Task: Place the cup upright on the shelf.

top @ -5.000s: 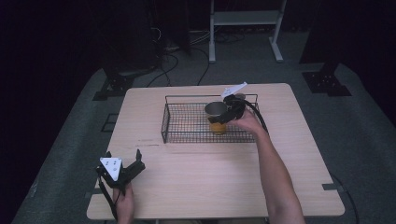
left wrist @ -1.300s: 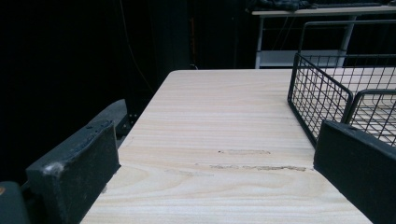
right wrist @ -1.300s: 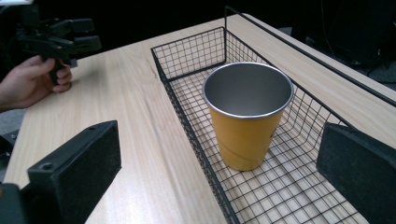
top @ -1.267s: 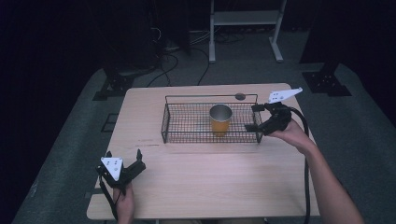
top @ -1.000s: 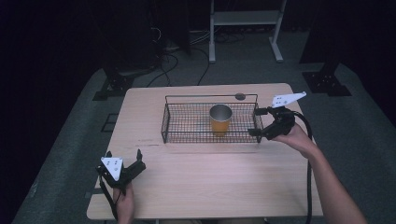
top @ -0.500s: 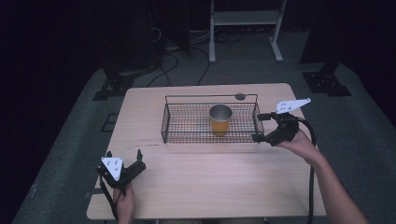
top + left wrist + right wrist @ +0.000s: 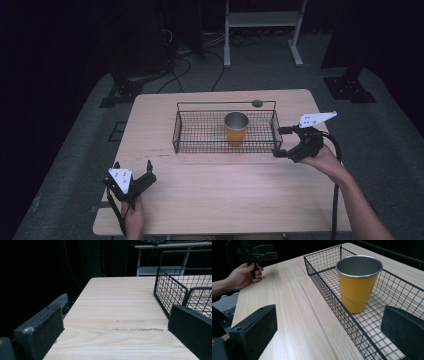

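A tapered yellow cup (image 7: 236, 128) with a steel-grey interior stood upright in a black wire basket (image 7: 200, 132) on the pale woodgrain table (image 7: 225, 185). Right hand-held gripper (image 7: 287, 142), at the basket's 3 o'clock, and left hand-held gripper (image 7: 134, 172), at 7 o'clock, gaped wide, empty.

I see a tapered yellow cup with a silver metal rim and grey inside (image 7: 236, 127) standing upright, mouth up, inside a shallow rectangular black wire basket (image 7: 200, 145). From my high view the cup sits right of the basket's middle, nearer its right end than its left. The basket rests flat on the light wooden table (image 7: 225, 195), in the far half, with a thin raised handle bar along its far side. In my right gripper view the cup (image 7: 357, 281) looks empty and its base rests on the mesh floor, close to the basket's near wall (image 7: 329, 296).
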